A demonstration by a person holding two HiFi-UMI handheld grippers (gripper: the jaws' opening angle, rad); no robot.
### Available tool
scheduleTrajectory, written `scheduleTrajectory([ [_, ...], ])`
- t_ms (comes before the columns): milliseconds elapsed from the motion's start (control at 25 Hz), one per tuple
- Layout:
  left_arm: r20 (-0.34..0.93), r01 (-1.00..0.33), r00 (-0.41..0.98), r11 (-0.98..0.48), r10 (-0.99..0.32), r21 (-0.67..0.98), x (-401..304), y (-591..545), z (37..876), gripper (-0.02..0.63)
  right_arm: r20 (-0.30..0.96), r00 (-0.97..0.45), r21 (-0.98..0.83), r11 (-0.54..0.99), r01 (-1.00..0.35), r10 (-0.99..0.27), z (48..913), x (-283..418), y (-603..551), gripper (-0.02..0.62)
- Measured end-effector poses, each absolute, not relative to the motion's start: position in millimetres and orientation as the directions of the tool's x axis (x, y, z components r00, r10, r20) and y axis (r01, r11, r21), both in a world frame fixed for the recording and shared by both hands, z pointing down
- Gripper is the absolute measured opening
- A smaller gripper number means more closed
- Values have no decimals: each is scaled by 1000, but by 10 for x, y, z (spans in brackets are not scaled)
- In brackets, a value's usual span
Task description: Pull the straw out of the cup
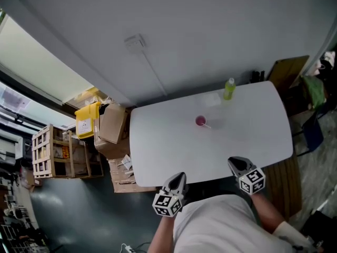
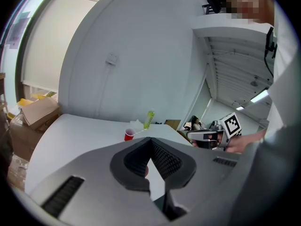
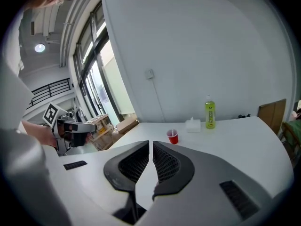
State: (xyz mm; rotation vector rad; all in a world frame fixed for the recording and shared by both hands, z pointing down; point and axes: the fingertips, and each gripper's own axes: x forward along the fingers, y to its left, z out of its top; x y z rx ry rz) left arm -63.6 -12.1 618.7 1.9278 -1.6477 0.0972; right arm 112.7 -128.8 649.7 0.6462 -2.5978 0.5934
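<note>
A small red cup stands near the middle of the white table, with a pale straw leaning out of it toward the front right. Both grippers hover at the table's near edge, well short of the cup. My left gripper is shut with nothing in it, and the right gripper is shut and empty too. In the left gripper view the cup and straw lie beyond the closed jaws. The right gripper view shows the cup ahead of its jaws.
A green bottle and a white tissue pack stand at the table's far side by the wall. Cardboard boxes, a yellow bin and a wooden crate crowd the floor to the left. A brown board leans at the right.
</note>
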Motion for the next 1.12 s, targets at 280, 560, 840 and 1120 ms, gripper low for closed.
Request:
scheduleTrajectory([
  [280,433,-921,243,-68,-868,383,-733,-284,6299,2,477,-808,-310,794,-522,-345,6642,952,-1486,44],
  [560,436,-911,288,-104,-853,398,-916,-544,6350,2,494,-787,-320,764,-560,-370,6728,704,-1746,44],
  [840,448,-899,337,-142,-828,413,-1061,-815,6437,2,516,-762,-325,734,-596,-391,6883,492,-2017,46],
  [1120,458,-885,378,-170,-805,433,-1123,-986,6534,2,540,-741,-328,711,-622,-399,7064,299,-2238,46],
])
